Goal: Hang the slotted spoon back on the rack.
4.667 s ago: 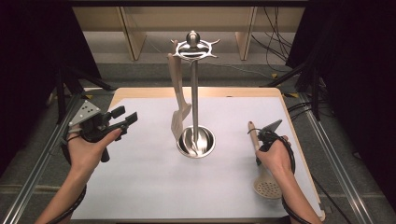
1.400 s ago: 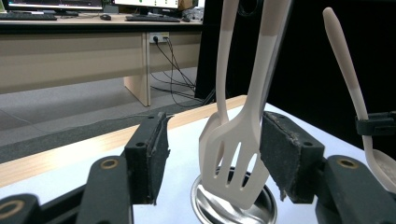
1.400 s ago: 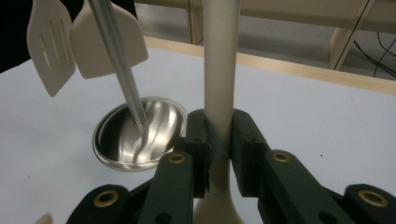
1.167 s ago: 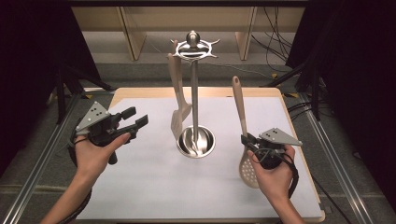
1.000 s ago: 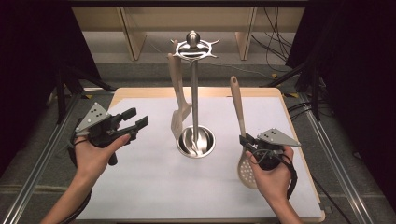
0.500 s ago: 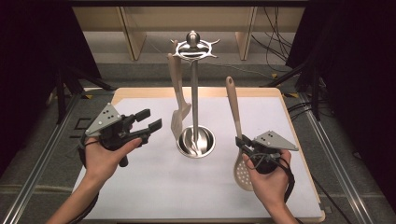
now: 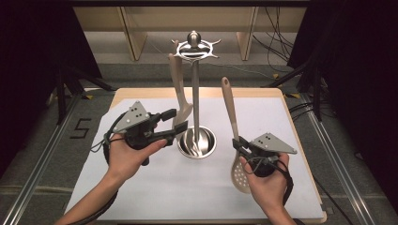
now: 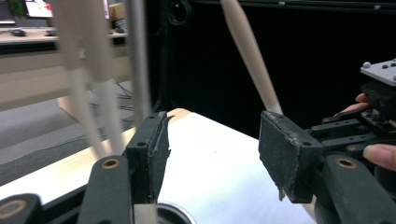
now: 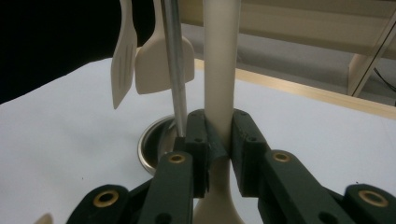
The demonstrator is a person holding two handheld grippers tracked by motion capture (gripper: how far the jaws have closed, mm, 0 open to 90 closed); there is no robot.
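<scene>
Right gripper clamps the beige slotted spoon with a long handle, upright (bowl down), right of the steel utensil stand. Left gripper gapes empty beside the stand.

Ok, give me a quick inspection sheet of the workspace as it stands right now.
Surface: white mat on a wooden table.
Job's things: beige slotted spoon, handle pointing up; metal utensil stand with two beige spatulas hanging.
Clutter: nothing seen.
Grippers: right tongs shut on the slotted spoon's handle; left tongs open, holding nothing, beside the stand.
Cables: black cable at the left wrist; more cables on the floor behind.
Surroundings: dark curtains, wooden frame behind.
</scene>
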